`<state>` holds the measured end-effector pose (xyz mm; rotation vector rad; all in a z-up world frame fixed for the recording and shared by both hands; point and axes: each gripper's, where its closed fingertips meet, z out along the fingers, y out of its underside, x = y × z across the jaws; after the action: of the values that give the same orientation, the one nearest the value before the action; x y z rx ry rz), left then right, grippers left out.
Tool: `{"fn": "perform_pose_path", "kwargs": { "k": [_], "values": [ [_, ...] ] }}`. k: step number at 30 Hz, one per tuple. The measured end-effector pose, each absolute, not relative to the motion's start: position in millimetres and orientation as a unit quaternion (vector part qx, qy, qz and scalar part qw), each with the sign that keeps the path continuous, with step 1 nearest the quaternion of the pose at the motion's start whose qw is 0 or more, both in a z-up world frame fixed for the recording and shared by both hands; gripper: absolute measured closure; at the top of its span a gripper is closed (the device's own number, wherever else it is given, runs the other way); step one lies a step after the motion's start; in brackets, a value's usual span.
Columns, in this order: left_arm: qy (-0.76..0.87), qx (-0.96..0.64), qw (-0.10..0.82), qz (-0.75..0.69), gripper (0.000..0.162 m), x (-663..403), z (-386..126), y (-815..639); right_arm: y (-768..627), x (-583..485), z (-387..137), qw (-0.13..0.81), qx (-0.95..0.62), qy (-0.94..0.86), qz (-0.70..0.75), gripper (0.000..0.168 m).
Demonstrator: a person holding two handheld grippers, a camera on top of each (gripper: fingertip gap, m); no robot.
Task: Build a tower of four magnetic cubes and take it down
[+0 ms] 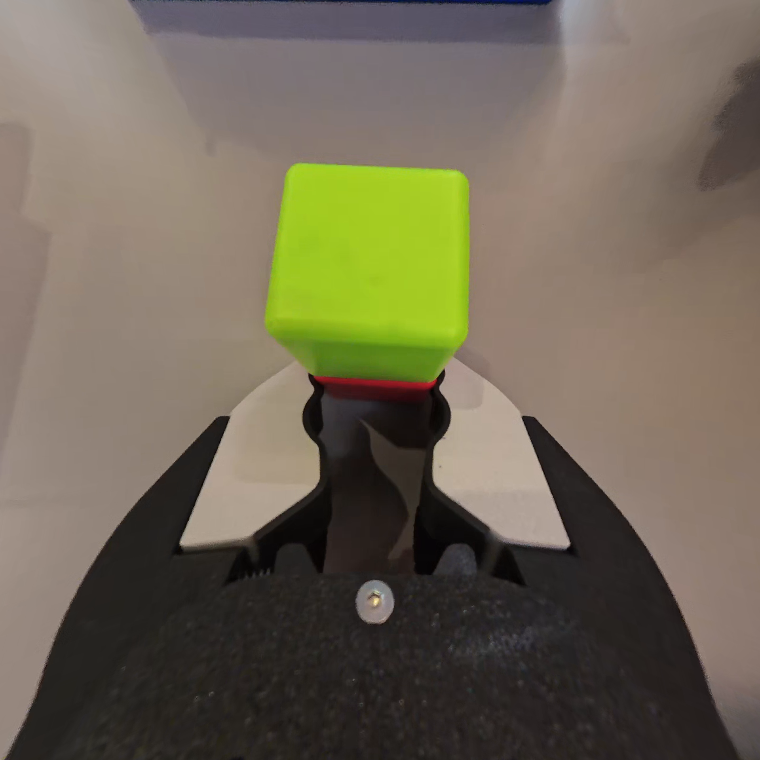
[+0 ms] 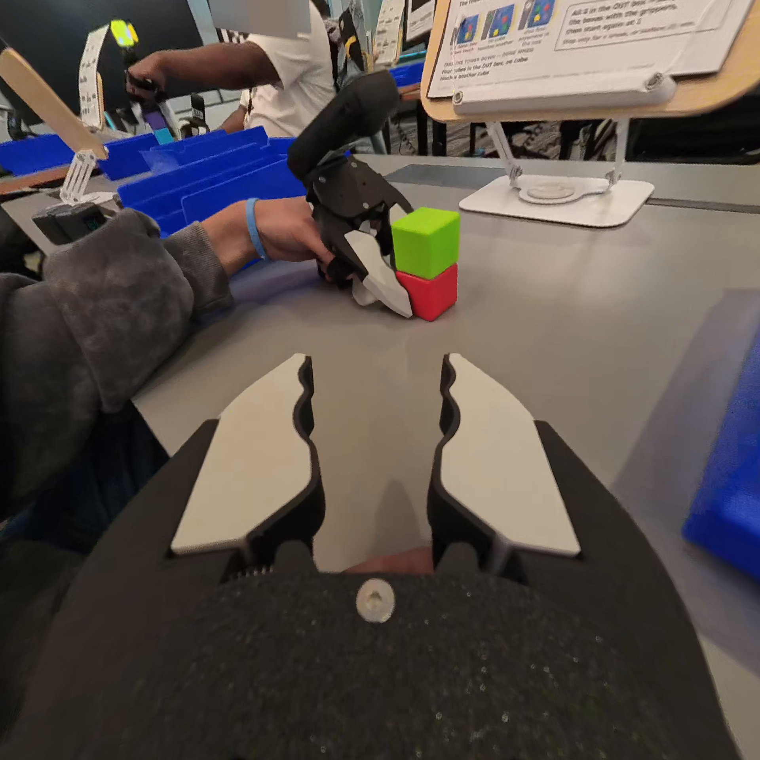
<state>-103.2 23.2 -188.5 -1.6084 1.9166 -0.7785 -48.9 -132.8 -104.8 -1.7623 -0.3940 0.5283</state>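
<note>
Left gripper grasps the red cube at frame centre, the green cube stacked on it on the grey worktop. Right gripper is released, low in frame, well apart.

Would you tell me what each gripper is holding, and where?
Left gripper clamps the red cube, under the green cube, by its sides. Right gripper holds nothing.

The left gripper occupies the lower half of the frame, its fingers closed against the sides of a red cube, of which only a thin strip shows. A green cube sits directly on the red one at frame centre. Pale grey table surrounds them, with a blue edge along the top.
</note>
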Motion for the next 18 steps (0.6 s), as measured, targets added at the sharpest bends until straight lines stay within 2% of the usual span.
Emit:
{"fn": "perform_pose_path", "kwargs": {
  "k": [3, 4, 10, 13, 15, 18],
  "values": [
    [0.717, -0.580, 0.258, -0.289, 0.113, -104, -188, 19, -101, -64, -99, 0.575, -0.752, -0.193, 0.256, 0.106],
    [0.719, -0.577, 0.259, -0.288, 0.113, -104, -188, 18, -88, -71, -104, 0.554, -0.763, -0.208, 0.260, 0.098],
    [0.723, -0.573, 0.255, -0.291, 0.113, -106, -188, 14, -5, -102, -126, 0.528, -0.767, -0.307, 0.197, 0.088],
    [0.725, -0.571, 0.254, -0.292, 0.113, -106, -188, 12, 18, -115, -135, 0.495, -0.770, -0.337, 0.217, 0.090],
    [0.725, -0.571, 0.251, -0.294, 0.113, -106, -188, 12, 25, -120, -128, 0.512, -0.750, -0.348, 0.232, 0.108],
    [0.724, -0.571, 0.248, -0.296, 0.113, -107, -188, 11, 25, -121, -127, 0.505, -0.745, -0.365, 0.240, 0.111]
  ]
}}
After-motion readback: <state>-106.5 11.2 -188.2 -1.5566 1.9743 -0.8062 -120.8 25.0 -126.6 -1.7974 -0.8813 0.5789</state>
